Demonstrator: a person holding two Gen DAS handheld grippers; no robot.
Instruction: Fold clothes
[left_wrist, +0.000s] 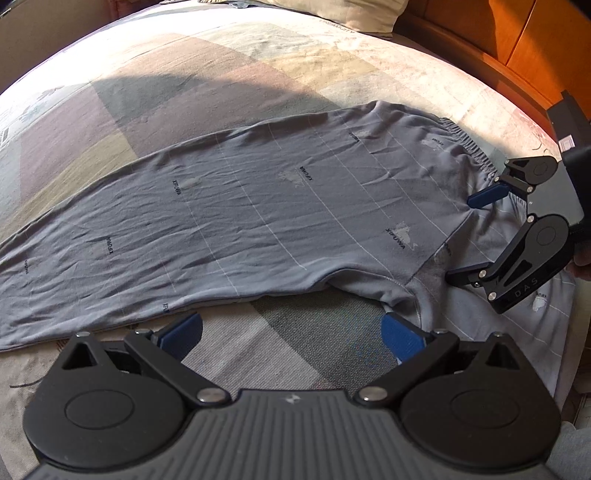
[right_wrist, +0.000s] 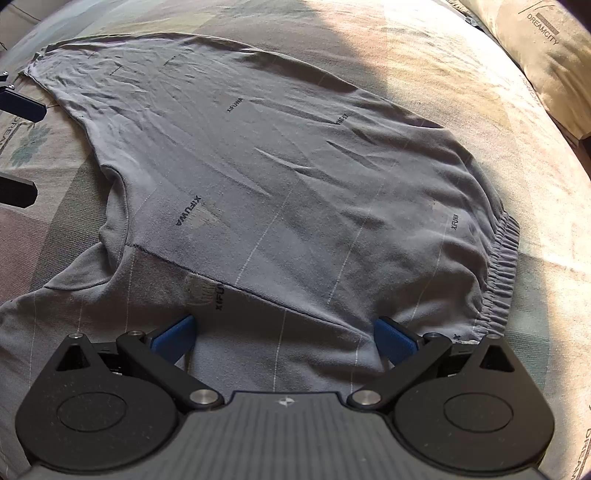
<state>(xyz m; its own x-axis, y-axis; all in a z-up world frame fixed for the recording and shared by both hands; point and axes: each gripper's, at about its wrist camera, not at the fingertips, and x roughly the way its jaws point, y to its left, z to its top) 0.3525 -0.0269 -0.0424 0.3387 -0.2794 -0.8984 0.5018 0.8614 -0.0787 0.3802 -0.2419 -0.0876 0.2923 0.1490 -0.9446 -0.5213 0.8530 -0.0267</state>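
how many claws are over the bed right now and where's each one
2. The left claw is open over bare bedspread at the near edge of the grey trousers, by the crotch. The right claw is open over the trousers near the elastic waistband.

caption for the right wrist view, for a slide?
Open right gripper poised over grey pants near the elastic waistband, spread on a patterned bedspread.
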